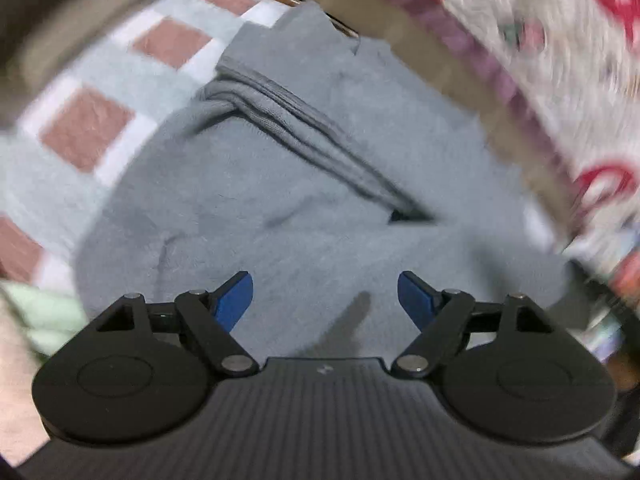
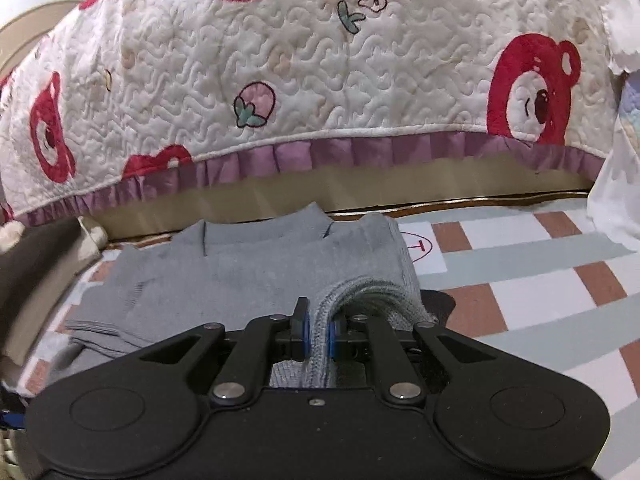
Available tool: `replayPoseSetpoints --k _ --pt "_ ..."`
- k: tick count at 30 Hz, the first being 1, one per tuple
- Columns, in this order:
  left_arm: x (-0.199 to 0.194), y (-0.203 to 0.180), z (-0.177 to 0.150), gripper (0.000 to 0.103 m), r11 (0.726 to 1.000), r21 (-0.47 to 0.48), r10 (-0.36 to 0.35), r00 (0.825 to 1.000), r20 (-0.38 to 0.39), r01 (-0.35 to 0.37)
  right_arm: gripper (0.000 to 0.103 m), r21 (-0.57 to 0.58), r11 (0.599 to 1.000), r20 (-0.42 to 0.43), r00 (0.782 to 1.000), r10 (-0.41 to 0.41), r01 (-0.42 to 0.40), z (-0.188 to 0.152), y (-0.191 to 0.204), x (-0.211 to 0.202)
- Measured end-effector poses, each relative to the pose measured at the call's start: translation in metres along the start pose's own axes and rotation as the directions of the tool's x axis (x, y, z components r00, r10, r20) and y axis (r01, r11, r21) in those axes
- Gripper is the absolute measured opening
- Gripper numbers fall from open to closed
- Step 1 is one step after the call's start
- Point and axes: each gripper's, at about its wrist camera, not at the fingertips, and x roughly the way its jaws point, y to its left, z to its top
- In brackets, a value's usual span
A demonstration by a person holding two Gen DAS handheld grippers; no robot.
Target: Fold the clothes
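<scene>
So the grey knitted sweater is laid out flat on a checked surface of pale blue, white and reddish-brown squares, right up against the base of the bed. In the right wrist view it's seen partly folded, with a sleeve doubled over the body and the neckline turned toward the bed. One ribbed edge of it is bunched up and pinched in the right gripper: the blue pads are closed nearly all the way on the knit, and the fabric arches up out of them.

The left gripper is held over the broad middle of the same sweater, pointing steeply down, its blue-tipped fingers spread wide with nothing between them. Whether the cloth is touched can't be told, since that view is pretty blurry. Stacked ribbed folds are seen running diagonally above it.

Behind everything, a white quilted bedspread with red bear faces, a pink strawberry and a purple ruffled hem is draped over the bed. A small red circle with a T is marked on a white square just beside the sweater.
</scene>
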Motion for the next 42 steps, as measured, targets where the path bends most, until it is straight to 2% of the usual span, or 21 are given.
replayPoseSetpoints --k 1,2,3,4,6,7,9,10,16,18,19,20,21,23,26,29,33,34,36,38,42 --pt "-0.006 -0.007 -0.004 0.08 0.998 0.047 0.032 0.999 0.011 -0.033 0.012 0.006 1.0 0.007 1.0 0.004 -0.004 0.002 -0.001 -0.003" --pt "-0.013 -0.008 -0.009 0.08 0.998 0.032 0.058 0.998 0.025 -0.059 0.012 0.013 1.0 0.014 1.0 0.007 -0.008 0.002 -0.002 -0.008" --pt "-0.021 -0.004 -0.014 0.08 0.997 -0.013 0.082 0.996 0.039 -0.082 0.012 0.024 1.0 0.021 1.0 0.011 -0.012 0.001 -0.003 -0.013" --pt "-0.03 0.003 -0.021 0.081 0.99 -0.104 0.105 0.993 0.06 -0.098 0.012 0.044 0.999 0.022 1.0 0.016 -0.017 -0.002 -0.004 -0.019" --pt "-0.041 0.02 -0.038 0.082 0.955 -0.291 0.087 0.991 0.098 -0.055 0.012 0.134 0.99 0.02 0.999 0.047 -0.049 -0.014 -0.006 -0.032" --pt "-0.038 0.022 -0.043 0.082 0.95 -0.308 0.073 0.994 0.078 -0.046 0.012 0.17 0.983 0.031 0.997 0.064 -0.069 -0.022 -0.006 -0.036" --pt "-0.029 0.024 -0.047 0.082 0.953 -0.299 0.06 0.998 0.011 -0.054 0.012 0.215 0.972 0.046 0.996 0.081 -0.09 -0.037 -0.004 -0.043" --pt "-0.027 0.024 -0.05 0.082 0.95 -0.303 0.075 0.997 0.005 -0.07 0.012 0.211 0.973 0.052 0.996 0.08 -0.089 -0.041 -0.002 -0.046" --pt "-0.014 0.022 -0.058 0.085 0.947 -0.296 0.128 0.992 -0.007 -0.124 0.012 0.24 0.966 0.056 0.995 0.084 -0.095 -0.043 -0.008 -0.052" --pt "-0.007 0.026 -0.062 0.083 0.944 -0.31 0.114 0.994 0.001 -0.108 0.012 0.24 0.967 0.052 0.995 0.081 -0.091 -0.042 -0.009 -0.052" --pt "-0.004 0.024 -0.064 0.082 0.954 -0.277 0.12 0.993 0.009 -0.113 0.012 0.238 0.967 0.05 0.995 0.082 -0.092 -0.042 -0.01 -0.052" --pt "-0.003 0.02 -0.065 0.068 0.965 -0.229 0.135 0.991 0.02 -0.127 0.012 0.242 0.966 0.049 0.995 0.083 -0.093 -0.043 -0.011 -0.052" --pt "-0.001 0.016 -0.067 0.042 0.973 -0.181 0.15 0.988 0.031 -0.142 0.012 0.245 0.965 0.049 0.995 0.086 -0.095 -0.044 -0.012 -0.053" --pt "0.001 0.008 -0.067 0.027 0.975 -0.094 0.206 0.978 0.044 -0.202 0.012 0.247 0.964 0.049 0.995 0.087 -0.096 -0.046 -0.013 -0.055" --pt "-0.001 0.002 -0.066 0.021 0.975 -0.068 0.218 0.973 0.08 -0.213 0.012 0.248 0.964 0.043 0.996 0.083 -0.091 -0.049 -0.015 -0.056" --pt "-0.004 -0.002 -0.063 0.021 0.978 -0.044 0.207 0.973 0.104 -0.203 0.012 0.249 0.965 0.035 0.996 0.082 -0.088 -0.051 -0.017 -0.057" --pt "-0.001 0.0 -0.06 0.023 0.986 -0.065 0.158 0.984 0.087 -0.153 0.012 0.237 0.967 0.035 0.996 0.082 -0.088 -0.05 -0.018 -0.057" --pt "0.002 0.001 -0.06 0.027 0.983 -0.073 0.171 0.982 0.074 -0.166 0.012 0.233 0.968 0.035 0.996 0.083 -0.089 -0.049 -0.018 -0.057" --pt "0.004 0.004 -0.058 0.045 0.975 -0.08 0.214 0.975 0.062 -0.209 0.012 0.231 0.969 0.037 0.996 0.079 -0.085 -0.049 -0.019 -0.057" --pt "0.002 0.005 -0.055 0.05 0.968 -0.081 0.242 0.967 0.075 -0.236 0.012 0.243 0.967 0.038 0.997 0.073 -0.08 -0.049 -0.023 -0.057" --pt "-0.007 0.007 -0.048 0.071 0.954 -0.07 0.297 0.949 0.105 -0.291 0.012 0.261 0.963 0.033 0.997 0.064 -0.07 -0.048 -0.029 -0.058"
